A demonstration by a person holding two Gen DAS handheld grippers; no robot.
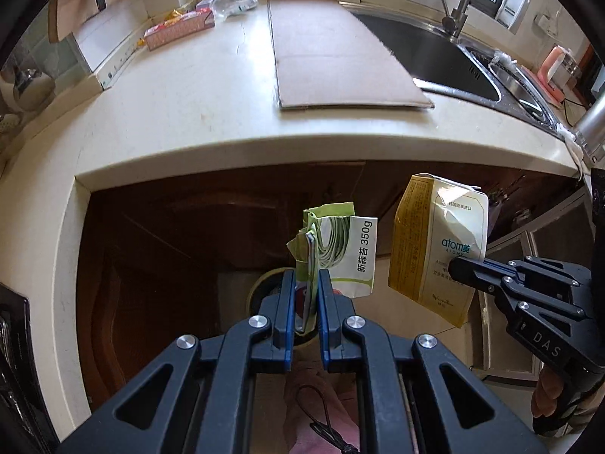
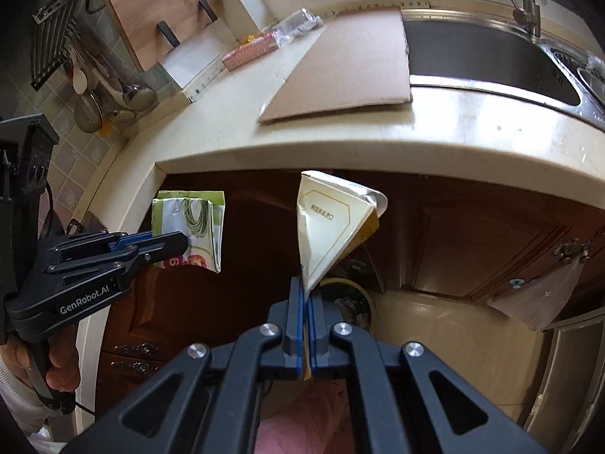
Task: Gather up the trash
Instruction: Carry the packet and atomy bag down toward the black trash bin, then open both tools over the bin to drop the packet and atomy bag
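Note:
My left gripper is shut on a crumpled green and white food wrapper, held in front of the counter edge, over a round bin on the floor. In the right wrist view the same wrapper hangs at the left in the left gripper. My right gripper is shut on a flattened white and yellow carton, above the bin. The left wrist view shows this carton at the right, pinched by the right gripper.
A cream counter carries a flat cardboard sheet, with a pink box and a clear plastic container at its back. A steel sink with tap is on the right. Brown cabinet doors stand below; a plastic bag hangs there.

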